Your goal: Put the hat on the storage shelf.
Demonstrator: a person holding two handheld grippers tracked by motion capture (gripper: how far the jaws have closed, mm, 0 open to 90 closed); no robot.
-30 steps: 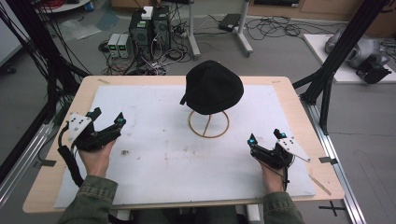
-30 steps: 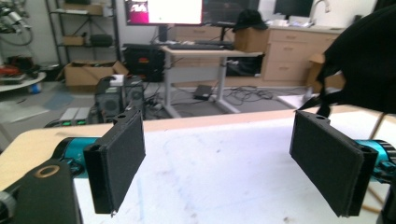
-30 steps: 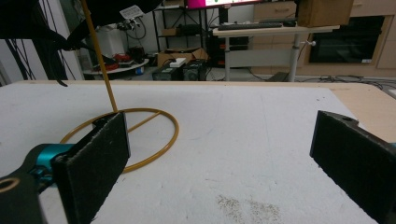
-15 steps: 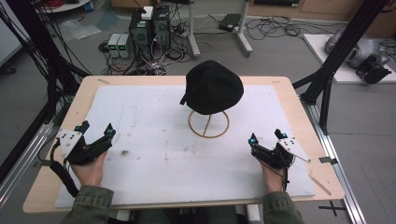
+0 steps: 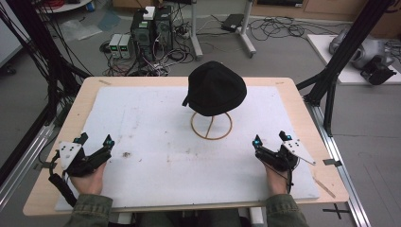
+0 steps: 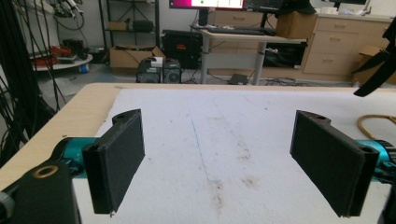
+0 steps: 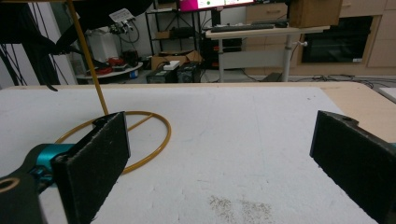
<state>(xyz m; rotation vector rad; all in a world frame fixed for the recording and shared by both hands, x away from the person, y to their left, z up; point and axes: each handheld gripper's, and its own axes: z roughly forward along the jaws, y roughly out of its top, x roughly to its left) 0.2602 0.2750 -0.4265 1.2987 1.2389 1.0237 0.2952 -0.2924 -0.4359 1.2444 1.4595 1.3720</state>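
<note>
A black hat (image 5: 216, 88) is perching on a thin gold stand (image 5: 211, 125). Nearer than it, the left gripper (image 5: 96, 152) and right gripper (image 5: 268, 146) are resting wide open, empty; a careless nudge would probably topple it.

hat (image 5: 215, 87) on stand (image 5: 211, 125) mid-mat (image 5: 156, 137), left gripper (image 5: 97, 146) and right gripper (image 5: 270, 144) at near corners

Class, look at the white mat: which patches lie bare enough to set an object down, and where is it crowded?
The widest bare patch on the white mat runs between the left gripper and the right gripper, in front of the gold ring stand. The mat's far-left stretch is also bare. The black hat and stand crowd the far centre.
</note>
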